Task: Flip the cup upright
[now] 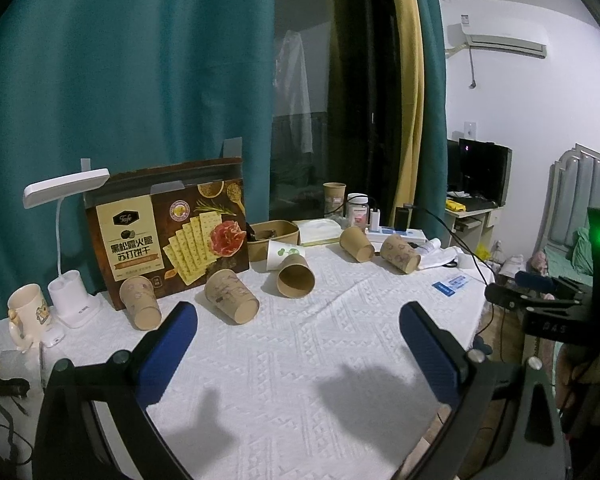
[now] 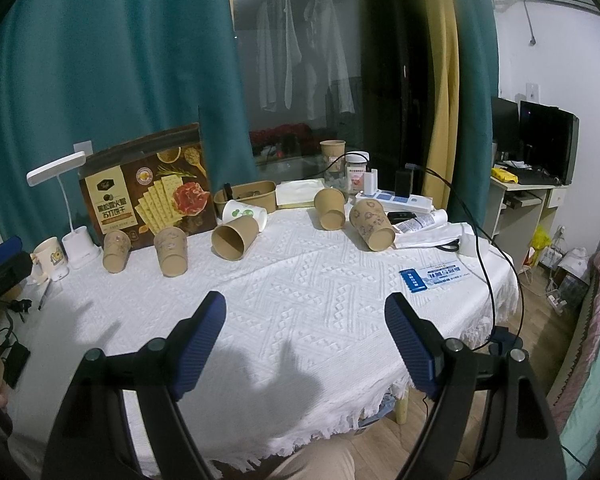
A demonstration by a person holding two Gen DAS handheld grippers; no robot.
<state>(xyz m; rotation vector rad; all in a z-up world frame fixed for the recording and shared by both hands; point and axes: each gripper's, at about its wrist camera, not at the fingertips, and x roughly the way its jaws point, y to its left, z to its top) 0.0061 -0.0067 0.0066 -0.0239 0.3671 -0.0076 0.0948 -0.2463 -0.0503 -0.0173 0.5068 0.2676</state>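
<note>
Several brown paper cups lie on their sides in a row across the white tablecloth (image 1: 300, 360): a far-left cup (image 1: 140, 303) (image 2: 116, 251), a second cup (image 1: 231, 297) (image 2: 171, 252), a middle cup (image 1: 295, 275) (image 2: 234, 237) with a white cup (image 1: 282, 253) (image 2: 244, 213) behind it, and two right cups (image 1: 357, 243) (image 1: 400, 253) (image 2: 330, 209) (image 2: 371, 222). My left gripper (image 1: 298, 316) is open and empty, short of the cups. My right gripper (image 2: 305, 306) is open and empty over the cloth.
A cracker box (image 1: 172, 236), white desk lamp (image 1: 66, 240) and cream mug (image 1: 26, 314) stand at the back left. A brown bowl (image 1: 272, 238), upright paper cup (image 1: 334, 196), jar (image 1: 358, 210), power strip (image 1: 396, 234) and cables line the back. A blue card (image 2: 436, 276) lies right.
</note>
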